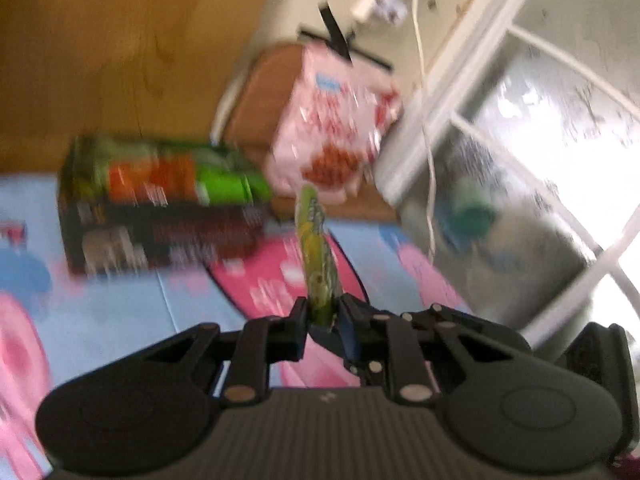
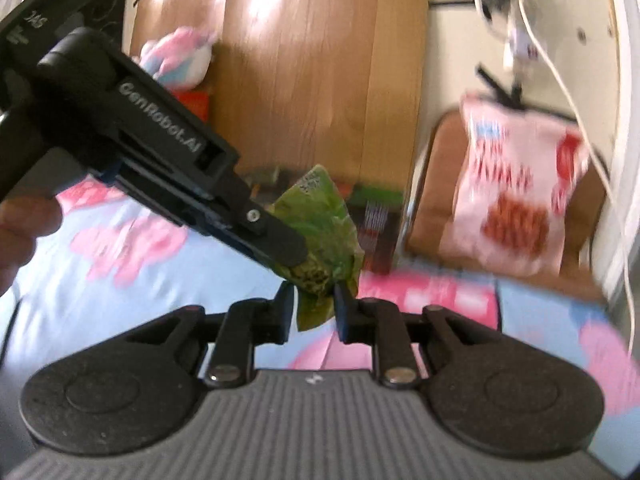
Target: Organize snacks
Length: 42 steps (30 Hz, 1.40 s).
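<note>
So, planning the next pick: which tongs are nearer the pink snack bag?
Hard to tell: left tongs and right tongs both grip the green packet, short of the pink snack bag.

The small snack packet [image 2: 320, 224] stood between both grippers above the patterned mat [image 2: 540, 312]; the left gripper [image 2: 296, 258] reached in from the left. Behind lay the box of snacks [image 1: 160, 208] on the mat, and right of it the large bag [image 2: 516, 192] leaned on a cushioned seat [image 2: 436, 184]
</note>
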{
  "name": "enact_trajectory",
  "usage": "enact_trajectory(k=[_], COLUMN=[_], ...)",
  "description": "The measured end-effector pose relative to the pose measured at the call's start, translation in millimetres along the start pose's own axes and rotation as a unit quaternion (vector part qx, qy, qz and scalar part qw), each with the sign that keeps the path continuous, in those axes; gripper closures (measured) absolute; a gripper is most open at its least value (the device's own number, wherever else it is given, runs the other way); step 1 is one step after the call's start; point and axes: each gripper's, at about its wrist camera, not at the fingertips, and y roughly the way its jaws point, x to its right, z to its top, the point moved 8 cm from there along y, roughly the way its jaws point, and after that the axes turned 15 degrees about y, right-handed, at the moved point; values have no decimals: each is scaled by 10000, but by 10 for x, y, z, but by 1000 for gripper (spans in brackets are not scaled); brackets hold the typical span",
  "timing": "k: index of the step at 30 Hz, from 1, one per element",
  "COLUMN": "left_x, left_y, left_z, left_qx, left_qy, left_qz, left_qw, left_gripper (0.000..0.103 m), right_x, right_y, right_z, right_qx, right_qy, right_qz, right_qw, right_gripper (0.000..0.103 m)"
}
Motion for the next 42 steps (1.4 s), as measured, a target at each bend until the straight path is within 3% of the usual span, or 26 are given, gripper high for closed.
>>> enact_trajectory(k=[6, 12, 14, 18, 21, 24, 32, 37, 42], left_x=[-562, -1211, -1244, -1148, -1003, -799, -318, -119, -33], left_y=[263, 773, 758, 584, 392, 193, -172, -428, -755], left_z=[461, 438, 385, 331, 290, 173, -472, -944, -1464], left_qx=[130, -407, -322, -143, -22, -77, -536, -704, -805], left_qy=[-127, -431, -498, -369, -82, 6, 234, 135, -194], left_qz=[303, 1149, 1066, 1240, 1607, 1686, 2240, 2419, 2712], left_qw=[9994, 9916, 9925, 9915, 9870, 9857, 9728, 9677, 9590], left_gripper=[86, 86, 83, 77, 69, 66, 65, 63, 60], right_x=[37, 263, 306, 341, 366, 360, 302, 158, -136], right_y=[723, 1351, 1262, 983, 757, 552, -76, -372, -641], right_z=[460, 500, 485, 421, 376, 299, -85, -345, -625], right_qx=[300, 32, 37, 57, -125, -354, -820, -997, -1124], right_qy=[-355, -290, -11, 362, 840, 1376, 2410, 2524, 2651], right_qz=[-186, -784, -620, -453, -185, 74, 349, 271, 468], right_qw=[9987, 9965, 9981, 9983, 9962, 9898, 9664, 9621, 9565], right_gripper=[80, 79, 77, 70, 70, 70, 67, 65, 64])
